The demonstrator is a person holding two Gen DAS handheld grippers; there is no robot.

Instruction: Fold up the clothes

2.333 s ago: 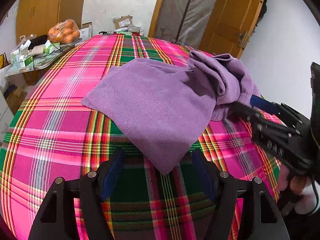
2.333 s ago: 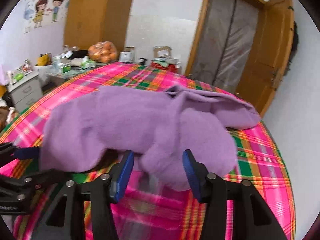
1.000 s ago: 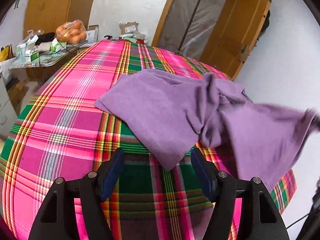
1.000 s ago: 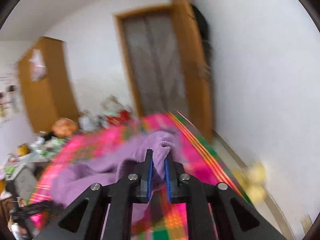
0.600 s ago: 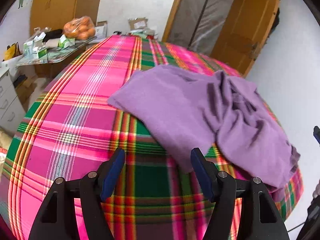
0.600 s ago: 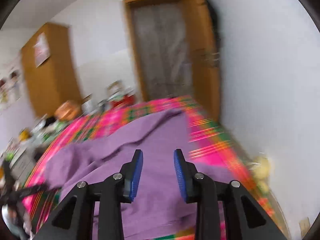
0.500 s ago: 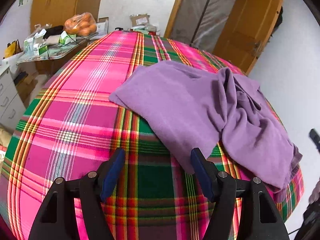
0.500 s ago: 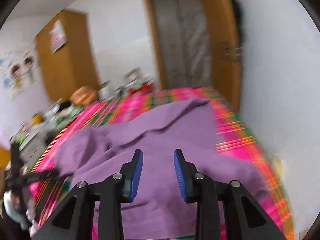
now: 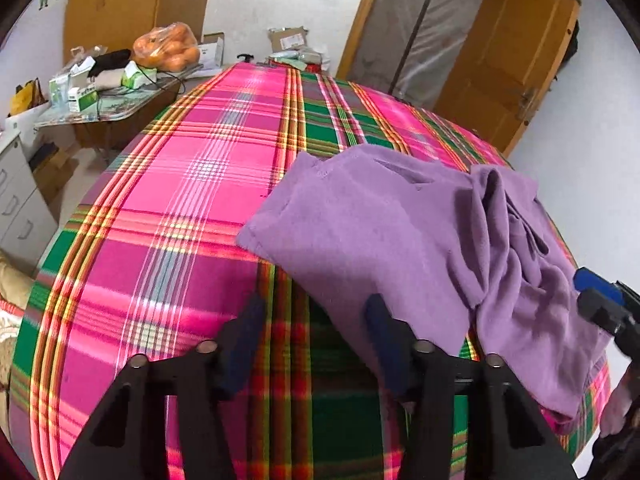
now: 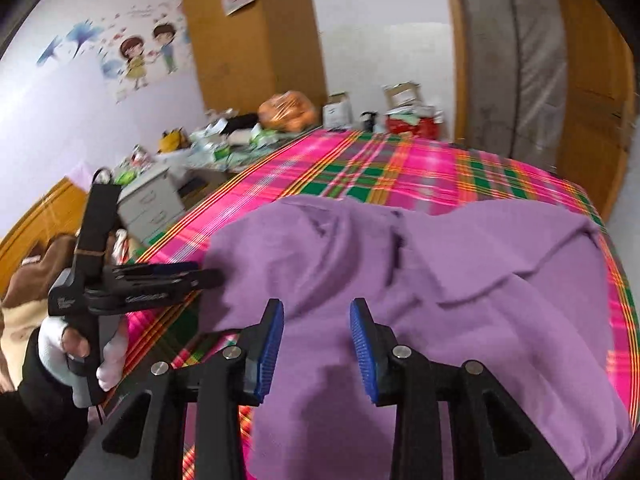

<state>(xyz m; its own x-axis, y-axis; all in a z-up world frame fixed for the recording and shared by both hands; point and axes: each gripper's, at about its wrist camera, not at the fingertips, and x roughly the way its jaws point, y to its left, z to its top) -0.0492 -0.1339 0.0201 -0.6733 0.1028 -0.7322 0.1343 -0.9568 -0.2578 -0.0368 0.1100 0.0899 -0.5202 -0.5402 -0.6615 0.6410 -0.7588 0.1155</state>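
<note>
A purple garment lies rumpled on the pink and green plaid bed cover, bunched toward the right edge. My left gripper hovers at the garment's near left edge. Its jaws are closing, with only the cloth's edge and the plaid cover showing between them, and the pads do not press. The right wrist view shows the left gripper side on, in a white-gloved hand. My right gripper hangs over the garment, its jaws opening with nothing pinched between them. It also shows at the bed's right edge.
A cluttered side table with a bag of oranges stands at the back left. Grey drawers are beside the bed. A wooden door and white wall close off the right side.
The right gripper let go of the garment's end, which dropped flat near the bed's right edge, and swung down over it. The left gripper moved right along the near edge, and its jaws narrowed.
</note>
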